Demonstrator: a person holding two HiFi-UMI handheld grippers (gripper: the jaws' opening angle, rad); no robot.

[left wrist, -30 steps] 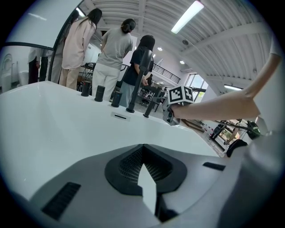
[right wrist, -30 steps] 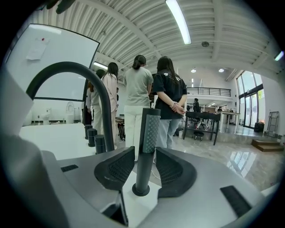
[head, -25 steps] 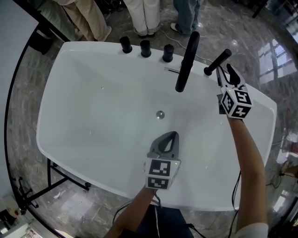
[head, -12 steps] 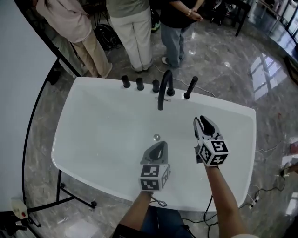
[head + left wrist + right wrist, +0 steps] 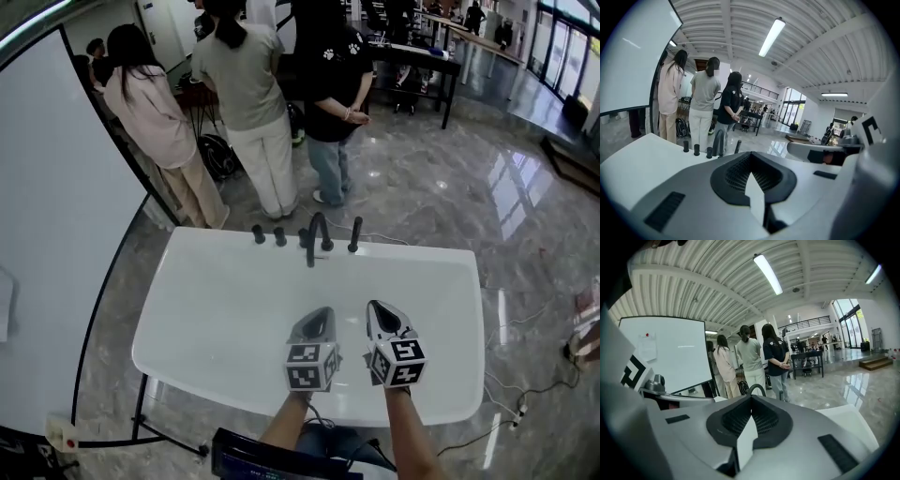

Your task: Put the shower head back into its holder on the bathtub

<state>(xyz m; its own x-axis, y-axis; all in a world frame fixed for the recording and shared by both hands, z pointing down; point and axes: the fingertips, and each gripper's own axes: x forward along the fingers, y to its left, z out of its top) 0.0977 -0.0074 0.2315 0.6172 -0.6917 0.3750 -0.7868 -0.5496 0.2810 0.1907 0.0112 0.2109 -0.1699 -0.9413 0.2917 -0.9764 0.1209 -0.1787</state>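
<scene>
A large white board (image 5: 56, 187) is standing at the far left. Beside it, three people (image 5: 239, 103) are standing on the glossy grey marble floor (image 5: 441, 197), just behind the tub. The white oval bathtub (image 5: 225, 309) is lying across the middle of the head view. Along its far rim, three short black round knobs (image 5: 279, 236) are standing in a row. Next comes the black arched spout (image 5: 310, 248), curving over the basin. Just right of the spout, the slim black stick-shaped shower head (image 5: 355, 234) is standing upright in its holder on the rim, with no gripper touching it.

Over the near side of the tub, the left gripper (image 5: 324, 311) is hovering with its jaws pressed together on nothing. The right gripper (image 5: 375, 306) is hanging just beside it. Its jaws have just been closing and are now meeting tip to tip, with nothing between them. Both grippers are well apart from the fittings and pointing toward them.
</scene>
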